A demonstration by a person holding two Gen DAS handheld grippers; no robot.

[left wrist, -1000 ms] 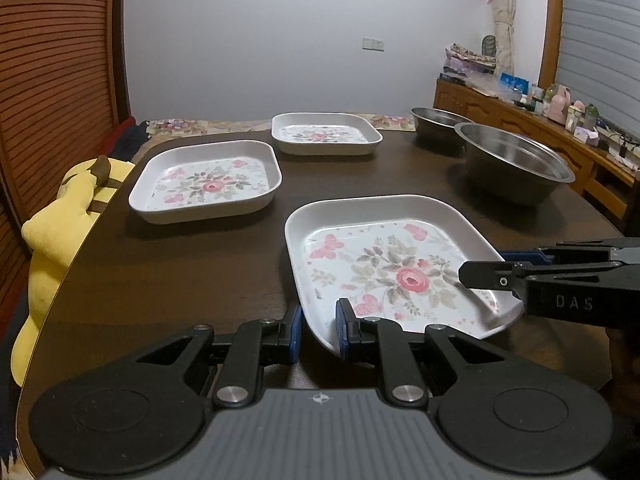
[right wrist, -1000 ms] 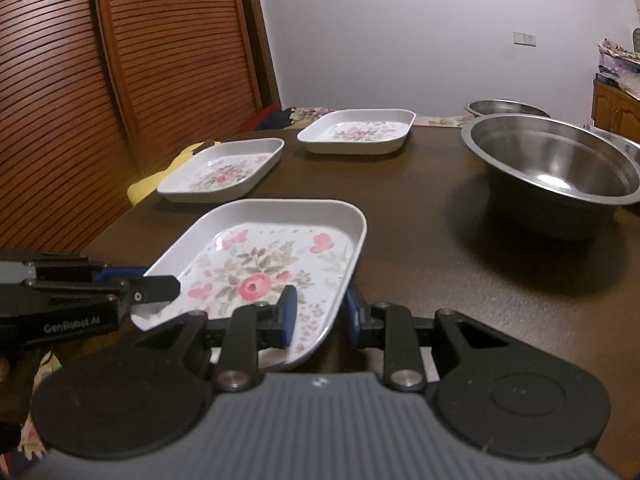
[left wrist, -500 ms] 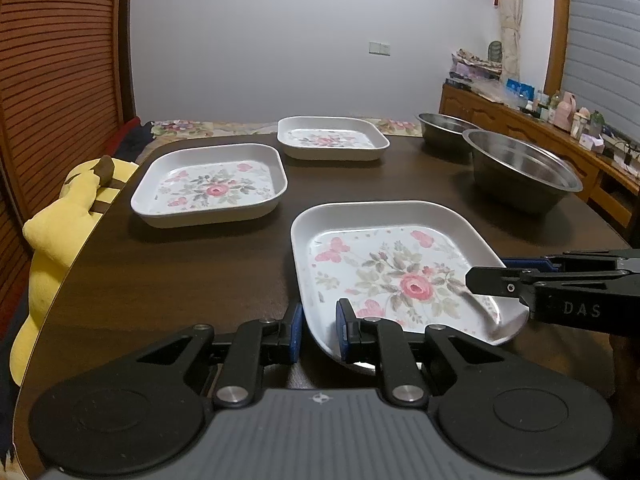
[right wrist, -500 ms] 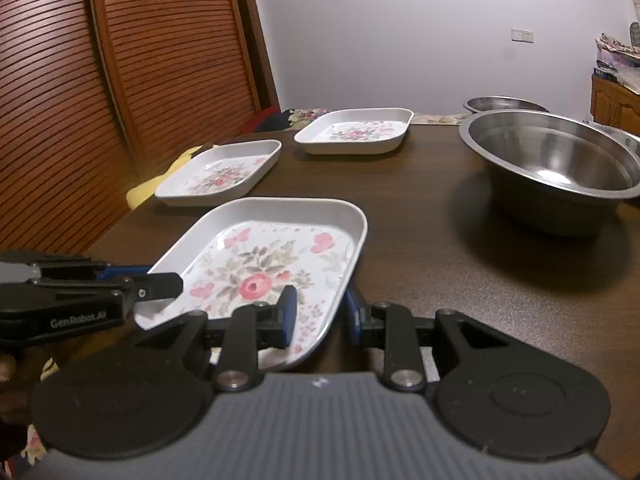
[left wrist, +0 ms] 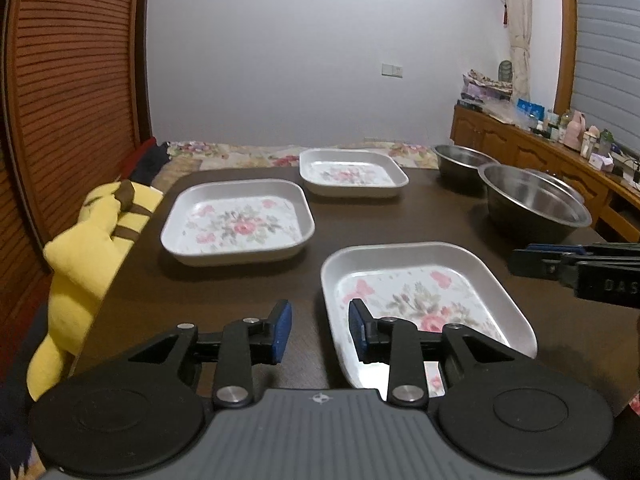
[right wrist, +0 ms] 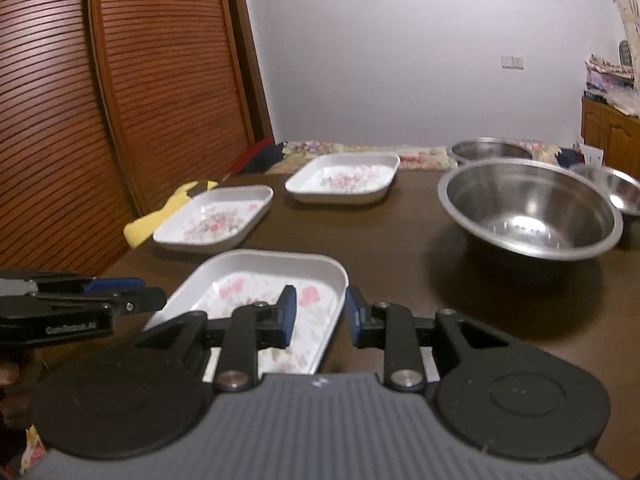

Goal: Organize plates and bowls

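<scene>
Three white square floral plates lie on the dark table. The near plate (left wrist: 424, 300) (right wrist: 264, 300) lies between my grippers. My left gripper (left wrist: 319, 330) is open, its jaws astride the plate's left rim without closing on it. My right gripper (right wrist: 320, 316) is open astride the plate's right rim. A second plate (left wrist: 238, 222) (right wrist: 214, 220) lies at mid left, a third (left wrist: 352, 172) (right wrist: 344, 176) farther back. A large steel bowl (left wrist: 532, 208) (right wrist: 528, 208) stands to the right, a smaller one (left wrist: 460, 160) (right wrist: 490, 148) behind it, another (right wrist: 618, 192) at far right.
A yellow plush toy (left wrist: 92, 248) rests at the table's left edge beside the slatted wooden door (right wrist: 80, 120). A wooden sideboard (left wrist: 560, 152) with bottles and clutter runs along the right wall. A floral cloth (left wrist: 280, 150) lies beyond the table's far edge.
Both grippers opened from shut on the near plate's rims and pulled back and up a little. The plate now rests on the table.
</scene>
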